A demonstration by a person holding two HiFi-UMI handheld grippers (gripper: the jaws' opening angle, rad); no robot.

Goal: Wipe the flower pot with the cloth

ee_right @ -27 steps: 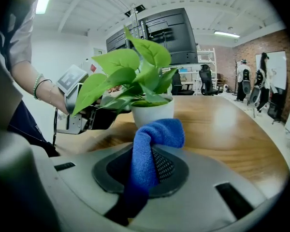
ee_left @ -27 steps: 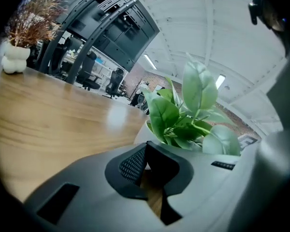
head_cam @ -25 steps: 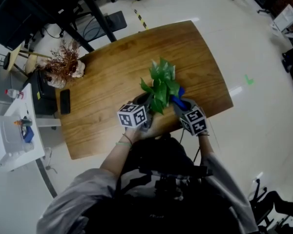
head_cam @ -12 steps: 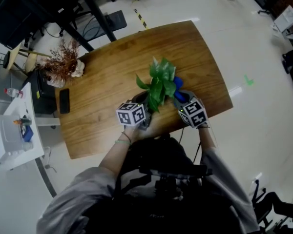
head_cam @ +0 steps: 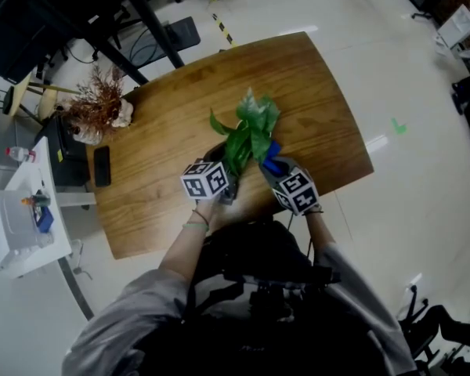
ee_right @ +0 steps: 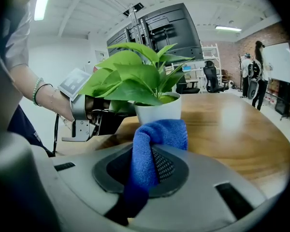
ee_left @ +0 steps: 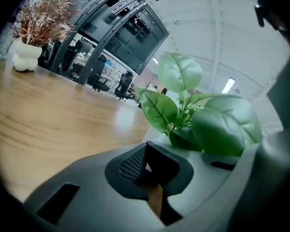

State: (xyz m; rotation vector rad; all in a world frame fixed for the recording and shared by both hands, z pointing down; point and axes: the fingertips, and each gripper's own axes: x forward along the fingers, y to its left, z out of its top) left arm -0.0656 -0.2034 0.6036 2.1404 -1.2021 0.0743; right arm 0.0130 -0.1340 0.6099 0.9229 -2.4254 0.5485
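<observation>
Wooden table (head_cam: 164, 124) on a pale glossy floor (head_cam: 407, 92). Overhead, green leaves (head_cam: 247, 131) hide the pot (ee_right: 157, 111). The right gripper view shows it, smooth white, toward the table's near edge. Right gripper (ee_right: 152, 149) clenches the fuzzy blue cloth (ee_right: 157, 139) just beside it. Left gripper (ee_left: 146, 148) pinches its rim.

Flower pot (ee_right: 158, 111): small, white, upright on wood tabletop near the front edge, broad green leaves on top. Left gripper (ee_left: 146, 146) looks pinched on its rim. Cloth (ee_right: 162, 133): blue terry, bunched and folded, clamped in right gripper (ee_right: 150, 154) jaws. The folded end sticks out fwd, at or just short of the pot's lower wall; contact unclear.
</observation>
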